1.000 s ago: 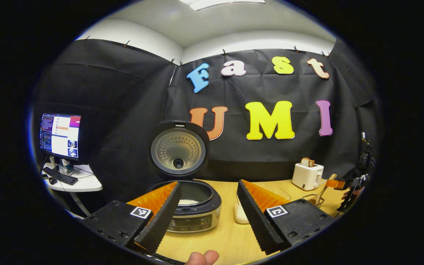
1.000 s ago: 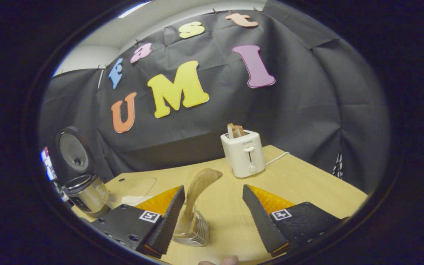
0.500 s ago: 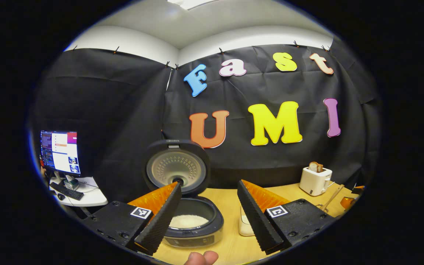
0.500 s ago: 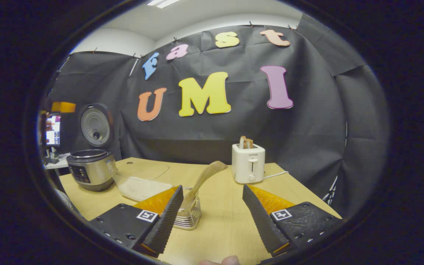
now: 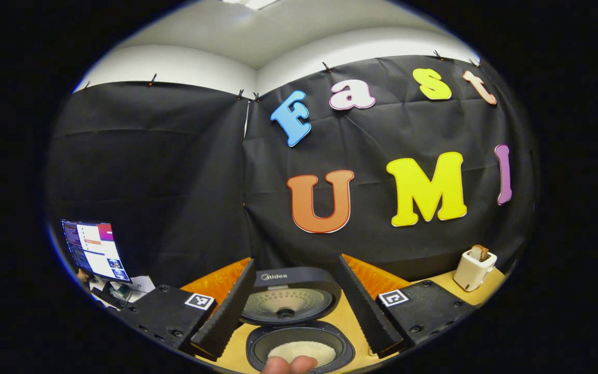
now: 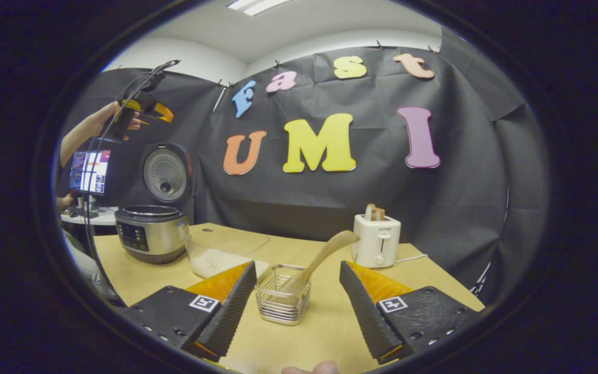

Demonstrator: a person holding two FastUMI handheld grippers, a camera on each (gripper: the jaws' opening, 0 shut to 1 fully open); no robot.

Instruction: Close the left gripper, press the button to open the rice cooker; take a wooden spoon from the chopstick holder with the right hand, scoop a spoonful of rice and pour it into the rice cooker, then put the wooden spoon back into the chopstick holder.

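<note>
The rice cooker [image 5: 299, 345] stands with its lid [image 5: 286, 296] up and white rice [image 5: 294, 349] in the pot. My left gripper [image 5: 296, 259] hovers above it, open, nothing between its fingers. In the right gripper view the cooker [image 6: 151, 234] sits at the table's left, and the left gripper [image 6: 146, 109] is held high over it by a hand. The wooden spoon [image 6: 325, 254] leans in the wire chopstick holder [image 6: 283, 301]. My right gripper [image 6: 297, 265] is open just in front of the holder, touching neither it nor the spoon.
A clear container of rice [image 6: 221, 257] lies between cooker and holder. A white toaster [image 6: 377, 239] with bread stands at the back of the wooden table [image 6: 434, 275]. A monitor [image 6: 89, 171] sits on a side desk to the left.
My left gripper rose and now looks down on the open cooker. My right gripper drew back from the holder, leaving the spoon inside. Both stayed open.
</note>
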